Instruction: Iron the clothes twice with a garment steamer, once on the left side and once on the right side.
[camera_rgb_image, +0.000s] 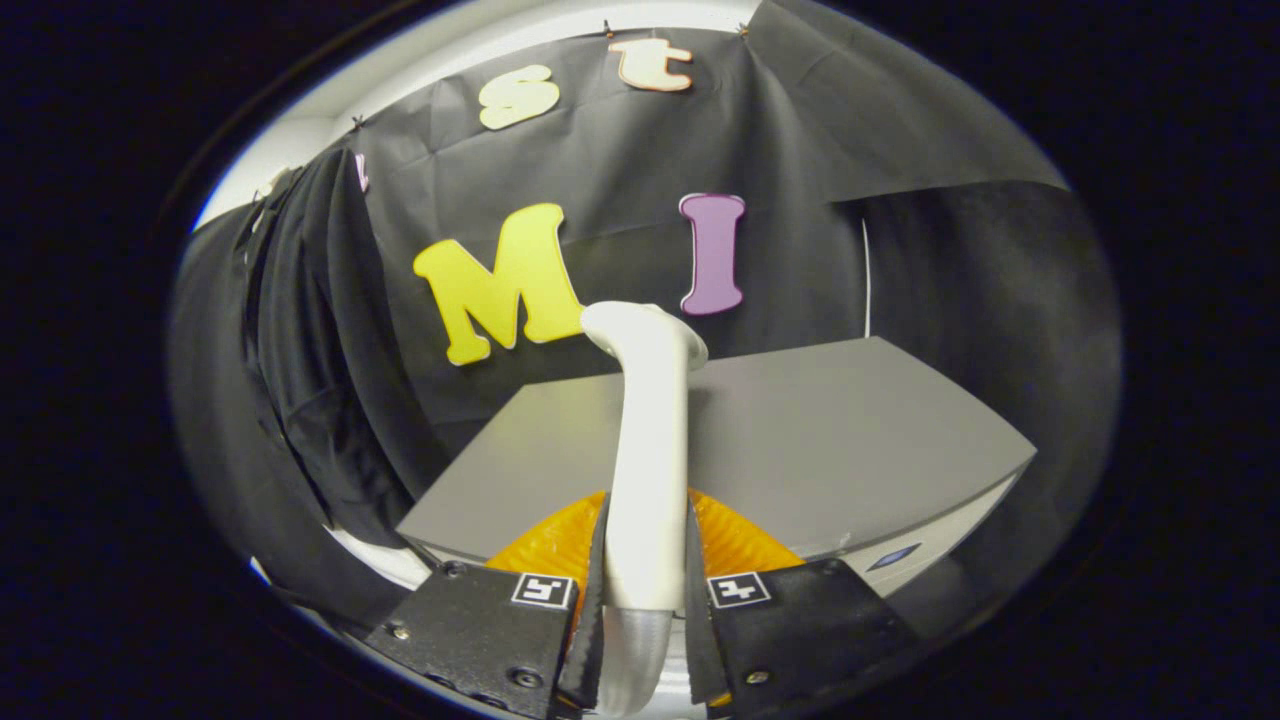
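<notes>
A white garment steamer (648, 440) stands upright between my fingers, its handle rising to a flat head at the top that faces left. My gripper (645, 575) is shut on the steamer's handle, both fingers pressed against its sides, with a grey ribbed hose leaving below. A dark garment (300, 350) hangs to the left of the steamer, in front of the booth's black cloth wall, its folds falling down past the table's left corner.
A grey table (830, 450) stretches beyond the fingers, its front edge and right corner in view. An orange ribbed plate (740, 540) lies on the table just behind the steamer handle. Black cloth closes the booth behind and to the right.
</notes>
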